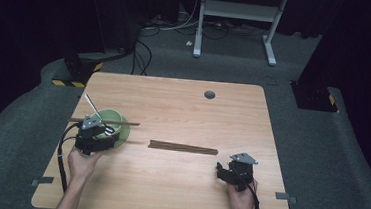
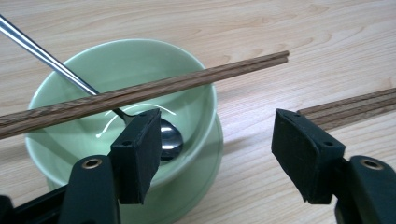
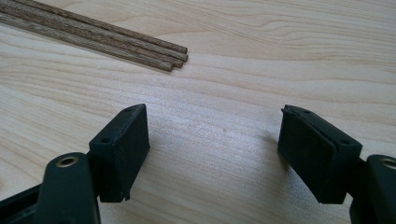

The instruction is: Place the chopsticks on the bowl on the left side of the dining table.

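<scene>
Your left gripper [image 2: 215, 149] sits at the near side of the green bowl [image 2: 121, 70], jaws wide apart, nothing between the pads. Left jaw hangs over the bowl's near rim, right jaw is out over bare tabletop [image 2: 327, 28]. In the high view the same gripper [image 1: 101, 137] is at the left part of the tabletop, right up against the bowl [image 1: 114, 115].

A pair of wooden chopsticks [image 2: 140, 93] lies across the bowl's rim, side by side and touching, both ends overhanging. They're not in your jaws; they pass just beyond the left pad. High view shows them [image 1: 129, 123] roughly level across the bowl, tips sticking out toward the tabletop's middle.

A metal spoon [image 2: 170, 140] is inside the bowl: its scoop is on the bottom, partly hidden behind the left jaw, and its handle leans up and out over the far-left rim, passing under the chopsticks. The handle [image 1: 92, 105] is visible in the high view too.

A second bundle of chopsticks [image 1: 183, 147] lies flat mid-tabletop, between your two hands, apart from the bowl. Its ends show at the right edge of the left gripper view [image 2: 350, 105] and at the top left of the right gripper view [image 3: 93, 35].

Your right gripper [image 3: 215, 154] is low over bare tabletop, jaws wide apart and empty, the chopstick bundle beyond them and off to the left. In the high view it [image 1: 223, 172] is near the front right, well apart from the bowl.
</scene>
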{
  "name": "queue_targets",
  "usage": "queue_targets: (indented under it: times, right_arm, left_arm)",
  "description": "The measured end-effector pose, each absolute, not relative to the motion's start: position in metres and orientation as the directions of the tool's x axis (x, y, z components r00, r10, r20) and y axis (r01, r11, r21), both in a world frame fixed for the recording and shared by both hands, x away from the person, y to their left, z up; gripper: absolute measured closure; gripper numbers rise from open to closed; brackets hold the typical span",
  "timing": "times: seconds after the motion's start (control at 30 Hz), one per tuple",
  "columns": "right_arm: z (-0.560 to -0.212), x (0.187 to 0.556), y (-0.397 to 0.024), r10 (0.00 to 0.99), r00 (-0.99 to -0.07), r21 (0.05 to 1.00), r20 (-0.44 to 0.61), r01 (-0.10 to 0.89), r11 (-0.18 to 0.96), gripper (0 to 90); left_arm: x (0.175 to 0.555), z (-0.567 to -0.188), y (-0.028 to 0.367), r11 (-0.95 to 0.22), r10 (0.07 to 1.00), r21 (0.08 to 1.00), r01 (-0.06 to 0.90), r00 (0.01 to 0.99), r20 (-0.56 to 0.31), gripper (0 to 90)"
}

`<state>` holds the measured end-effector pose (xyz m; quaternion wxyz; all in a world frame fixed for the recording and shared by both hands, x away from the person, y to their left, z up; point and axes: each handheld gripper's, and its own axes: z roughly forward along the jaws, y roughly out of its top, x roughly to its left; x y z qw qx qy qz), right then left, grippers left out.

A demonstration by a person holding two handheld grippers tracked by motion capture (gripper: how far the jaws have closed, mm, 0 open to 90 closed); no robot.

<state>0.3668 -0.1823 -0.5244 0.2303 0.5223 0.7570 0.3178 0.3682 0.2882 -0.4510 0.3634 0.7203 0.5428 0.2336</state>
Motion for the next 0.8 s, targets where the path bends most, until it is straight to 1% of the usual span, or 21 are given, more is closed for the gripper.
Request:
queue_targets:
  times: [0.5, 0.8]
  right_arm:
    - [-0.524, 0.367, -0.182, 0.937, -0.348, 0.722, -0.017, 0.645, 0.252, 24.2]
    - [-0.524, 0.367, -0.182, 0.937, -0.349, 0.722, -0.017, 0.644, 0.253, 24.2]
  left_arm:
    - [0.360, -0.458, 0.278, -0.153, 0.942, 0.786, 0.599, 0.329, -0.068, 32.9]
    - [0.356, -0.462, 0.275, -0.138, 0.935, 0.790, 0.597, 0.343, -0.096, 32.0]
